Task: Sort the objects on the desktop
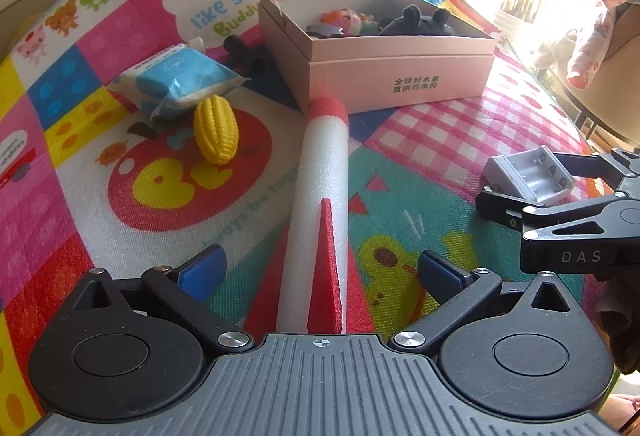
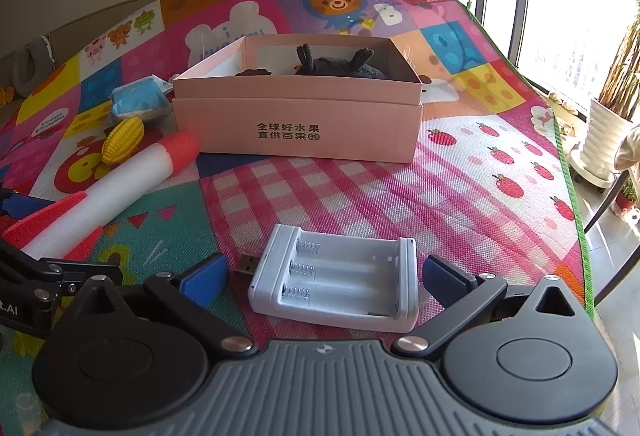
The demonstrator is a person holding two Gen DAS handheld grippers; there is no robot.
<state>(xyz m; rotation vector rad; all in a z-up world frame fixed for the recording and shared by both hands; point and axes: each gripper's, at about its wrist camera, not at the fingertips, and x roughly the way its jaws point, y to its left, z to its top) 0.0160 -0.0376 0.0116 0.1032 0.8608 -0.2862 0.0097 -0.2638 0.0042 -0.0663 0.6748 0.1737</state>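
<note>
Ahead of the left gripper (image 1: 320, 272), short of the pink box (image 1: 400, 76), a foam rocket (image 1: 320, 204) lies between wide-open jaws, ungripped; closing on it comes next. Toy corn (image 1: 216, 136) lies beside it. Right view: right gripper (image 2: 324, 280) straddles a battery charger (image 2: 336, 280), jaws spread, pads clear; path to the box unobstructed.

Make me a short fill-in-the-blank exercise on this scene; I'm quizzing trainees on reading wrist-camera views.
1. The foam rocket lies on the mat with its red tip toward the pink ____.
2. Between the open right gripper pads lies a white battery ____.
3. The toy corn is coloured ____.
4. The left gripper jaws stand ____ around the rocket.

Missing words: box; charger; yellow; open
</note>
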